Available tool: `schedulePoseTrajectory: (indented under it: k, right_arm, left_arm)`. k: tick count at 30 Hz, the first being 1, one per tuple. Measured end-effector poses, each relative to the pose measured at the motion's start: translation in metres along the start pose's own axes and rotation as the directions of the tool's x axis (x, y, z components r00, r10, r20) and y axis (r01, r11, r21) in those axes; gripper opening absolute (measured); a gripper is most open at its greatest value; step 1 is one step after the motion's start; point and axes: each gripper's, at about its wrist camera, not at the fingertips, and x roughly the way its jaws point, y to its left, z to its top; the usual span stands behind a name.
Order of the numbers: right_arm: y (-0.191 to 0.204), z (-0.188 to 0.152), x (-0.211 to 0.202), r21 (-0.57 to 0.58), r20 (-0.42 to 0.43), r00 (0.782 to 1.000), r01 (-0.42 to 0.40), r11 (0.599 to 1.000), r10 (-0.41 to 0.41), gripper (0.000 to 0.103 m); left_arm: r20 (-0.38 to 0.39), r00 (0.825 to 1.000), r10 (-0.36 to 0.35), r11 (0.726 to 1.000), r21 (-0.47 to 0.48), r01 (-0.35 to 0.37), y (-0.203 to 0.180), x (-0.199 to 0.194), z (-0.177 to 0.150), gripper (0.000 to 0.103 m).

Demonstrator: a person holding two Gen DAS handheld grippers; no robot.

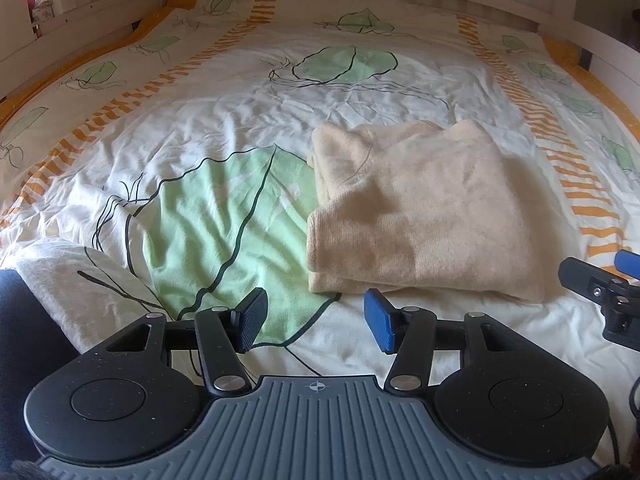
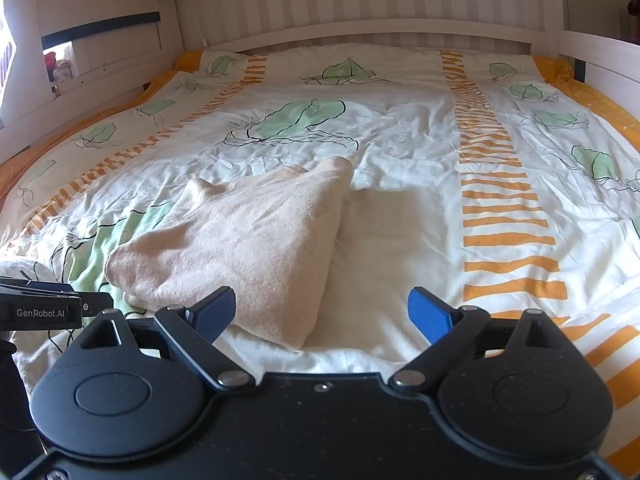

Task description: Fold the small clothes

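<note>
A cream knitted garment (image 1: 420,216) lies folded in a rough rectangle on the bed cover (image 1: 224,92). My left gripper (image 1: 316,322) hovers just short of its near edge, jaws open, nothing between the pads. In the right wrist view the same garment (image 2: 240,248) sits left of centre. My right gripper (image 2: 324,312) stands open over its near right corner, the left pad (image 2: 214,312) above the cloth without pressing it. Part of the right gripper (image 1: 608,292) shows at the right edge of the left wrist view.
The white cover with green leaves and orange stripes (image 2: 504,216) is wrinkled across the whole bed. A white wooden headboard (image 2: 360,32) and side rails (image 2: 100,56) border it. A dark sleeve (image 1: 20,340) is at the lower left.
</note>
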Motion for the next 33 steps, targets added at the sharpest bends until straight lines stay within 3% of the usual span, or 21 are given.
schedulePoseTrajectory:
  k: [33]
  right_arm:
    - [-0.0008, -0.0002, 0.0008, 0.003, -0.003, 1.000, -0.002, 1.000, 0.002, 0.094]
  left_arm:
    - [-0.017, 1.000, -0.007, 1.000, 0.001, 0.007, -0.0026, 0.0018, -0.0008, 0.052]
